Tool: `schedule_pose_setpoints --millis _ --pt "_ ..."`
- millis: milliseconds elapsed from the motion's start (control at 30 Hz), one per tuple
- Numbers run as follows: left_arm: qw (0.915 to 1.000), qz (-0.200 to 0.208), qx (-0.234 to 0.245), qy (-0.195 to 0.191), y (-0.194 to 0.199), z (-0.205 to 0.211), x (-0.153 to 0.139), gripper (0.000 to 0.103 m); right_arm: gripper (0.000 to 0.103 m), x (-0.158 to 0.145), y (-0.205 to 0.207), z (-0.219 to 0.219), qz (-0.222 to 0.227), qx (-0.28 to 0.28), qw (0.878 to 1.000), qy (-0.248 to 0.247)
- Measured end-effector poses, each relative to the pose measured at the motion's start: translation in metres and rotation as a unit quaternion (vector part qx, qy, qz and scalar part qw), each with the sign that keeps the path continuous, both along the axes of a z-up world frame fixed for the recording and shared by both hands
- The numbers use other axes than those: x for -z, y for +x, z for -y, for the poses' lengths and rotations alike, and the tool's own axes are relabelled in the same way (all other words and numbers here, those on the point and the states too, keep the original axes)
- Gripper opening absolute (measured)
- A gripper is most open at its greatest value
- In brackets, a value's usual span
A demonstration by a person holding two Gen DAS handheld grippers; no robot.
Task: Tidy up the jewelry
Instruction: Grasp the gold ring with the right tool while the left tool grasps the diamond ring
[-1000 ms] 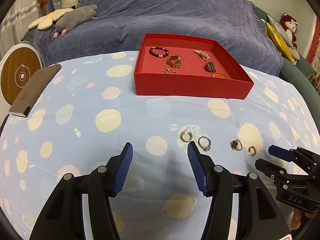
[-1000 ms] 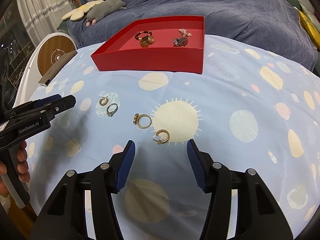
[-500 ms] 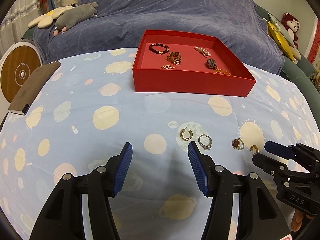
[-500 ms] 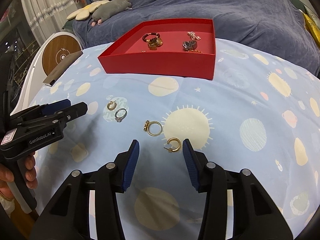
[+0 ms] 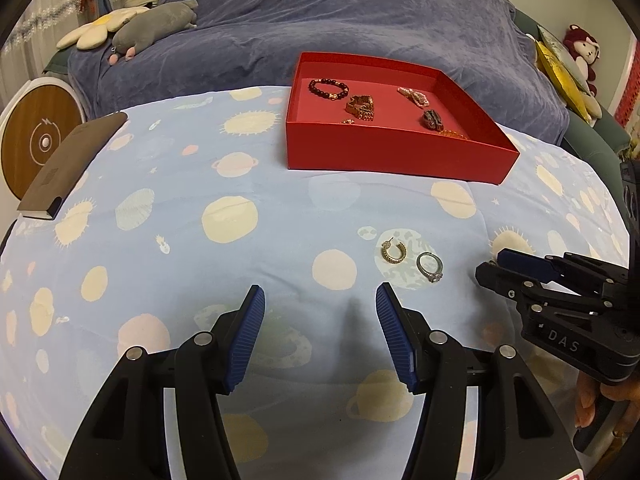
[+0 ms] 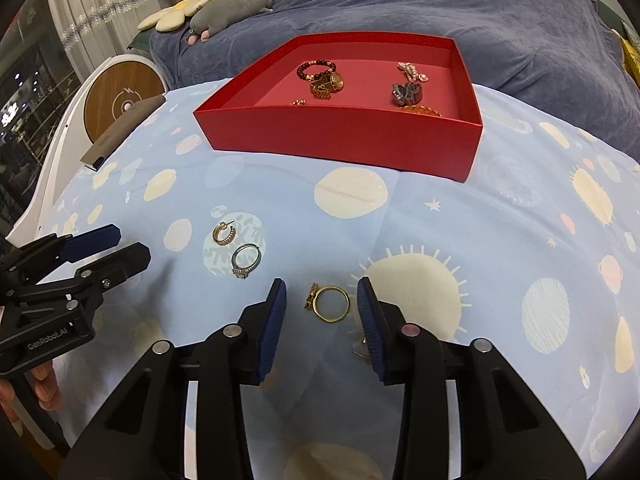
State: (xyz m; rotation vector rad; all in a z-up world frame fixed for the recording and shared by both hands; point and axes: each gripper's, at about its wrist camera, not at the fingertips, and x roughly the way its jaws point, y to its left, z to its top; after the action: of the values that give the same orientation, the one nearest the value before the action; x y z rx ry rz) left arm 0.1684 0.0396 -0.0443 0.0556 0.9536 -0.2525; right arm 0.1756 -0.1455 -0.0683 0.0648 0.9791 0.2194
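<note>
On the planet-print cloth a gold ring point(image 6: 330, 304) lies between the fingers of my right gripper point(image 6: 321, 284). The jaws are closing and the pads stand just clear of the ring. A gold hoop earring point(image 6: 360, 350) pokes out from under the right finger. A silver stone ring point(image 6: 246, 260) and another gold hoop earring point(image 6: 224, 233) lie to the left. My left gripper point(image 5: 320, 292) hovers open and empty just short of that hoop earring point(image 5: 394, 251) and the silver ring point(image 5: 430, 266). The red tray point(image 6: 340, 132) behind holds several pieces of jewelry.
A brown notebook point(image 5: 72, 164) lies at the cloth's left edge beside a round wooden-faced disc point(image 5: 36, 140). Plush toys point(image 5: 156, 28) rest on the blue-covered sofa behind the tray. A person's hand point(image 5: 592, 400) grips the right tool's handle.
My right gripper has slid forward and left from the hoop earring to straddle the gold ring, and its jaws have narrowed. The left gripper has stayed put.
</note>
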Motion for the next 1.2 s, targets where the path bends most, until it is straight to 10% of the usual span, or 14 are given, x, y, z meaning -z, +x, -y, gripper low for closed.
schedule_pose_setpoints --millis 833,1200 --pt "0.9976 -0.01 0.067 -0.013 0.003 0.071 0.015 0.055 0.023 -0.018 -0.024 0.031 0.009 0.027 0.999 0.017" --pt "0.9979 0.016 0.061 0.009 0.01 0.087 0.025 0.03 0.023 -0.023 -0.026 0.056 0.009 0.051 0.998 0.026"
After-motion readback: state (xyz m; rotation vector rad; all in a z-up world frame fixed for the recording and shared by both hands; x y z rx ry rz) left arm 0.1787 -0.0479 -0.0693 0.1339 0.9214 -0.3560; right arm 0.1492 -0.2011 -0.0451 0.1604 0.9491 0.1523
